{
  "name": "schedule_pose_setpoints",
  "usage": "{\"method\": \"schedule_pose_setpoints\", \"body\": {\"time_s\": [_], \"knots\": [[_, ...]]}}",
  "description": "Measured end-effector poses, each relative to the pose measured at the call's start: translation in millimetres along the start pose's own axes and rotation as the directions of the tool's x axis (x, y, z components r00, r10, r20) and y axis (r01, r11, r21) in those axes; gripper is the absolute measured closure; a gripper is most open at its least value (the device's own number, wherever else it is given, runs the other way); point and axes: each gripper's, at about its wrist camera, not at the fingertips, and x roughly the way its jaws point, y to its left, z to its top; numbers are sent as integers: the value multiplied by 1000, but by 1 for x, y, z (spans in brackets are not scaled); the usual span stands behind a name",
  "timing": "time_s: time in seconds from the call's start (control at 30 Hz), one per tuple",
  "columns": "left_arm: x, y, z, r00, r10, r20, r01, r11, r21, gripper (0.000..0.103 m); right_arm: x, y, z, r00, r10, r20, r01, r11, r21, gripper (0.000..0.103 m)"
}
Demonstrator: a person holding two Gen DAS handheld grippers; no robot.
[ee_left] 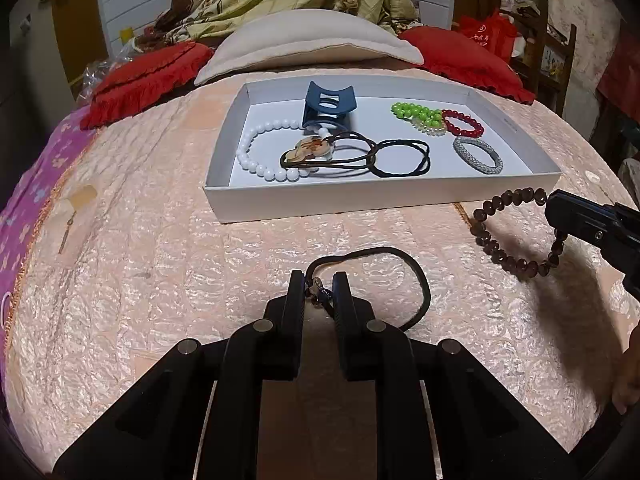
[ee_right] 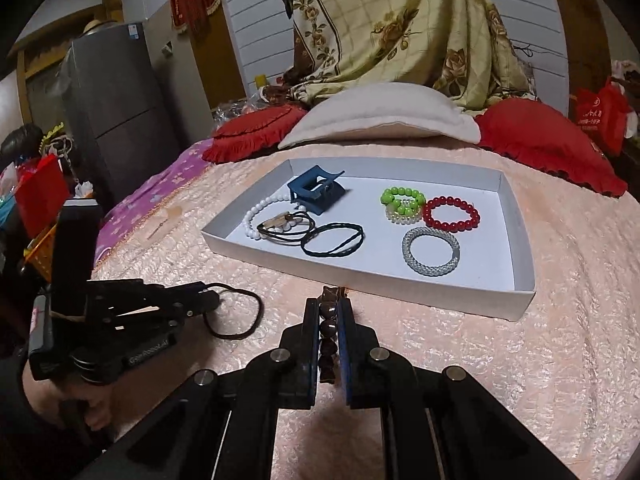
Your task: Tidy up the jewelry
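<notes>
Jewelry is mostly gathered in the white tray (ee_left: 256, 196) on the bed. Brown bead bracelet (ee_left: 504, 256) is clamped by the right gripper (ee_right: 329, 312); hair tie (ee_left: 412, 276) is pinched by the left gripper (ee_left: 318, 280). Either could be snagged on the tray wall.

The left gripper (ee_right: 208, 300), lower left of the right wrist view, bears small white lettering too blurred to read; the red bag's (ee_right: 600, 118) print likewise
</notes>
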Motion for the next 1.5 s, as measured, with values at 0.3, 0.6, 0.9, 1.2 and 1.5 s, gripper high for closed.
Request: {"method": "schedule_pose_setpoints", "body": {"time_s": [0.3, 0.6, 0.9, 1.2, 1.5], "knots": [[4, 2, 1, 1000, 8, -6, -8, 1000, -8, 91, 5, -4, -1, 1000, -7, -2, 7, 1000, 7, 95], [6, 1, 0, 1000, 12, -8, -12, 1000, -8, 91, 3, -8, -1, 1000, -21, 3, 21, 1000, 12, 95], [6, 1, 0, 1000, 12, -8, -12, 1000, -9, 91, 4, -7, 0, 1000, -22, 5, 22, 1000, 10, 95], [6, 1, 0, 1000, 14, -6, -14, 1000, -6, 91, 4, -6, 0, 1000, -25, 2, 25, 1000, -1, 95], [6, 1, 0, 1000, 14, -6, -14, 1000, -5, 91, 4, -5, 0, 1000, -25, 2, 25, 1000, -3, 95]]}}
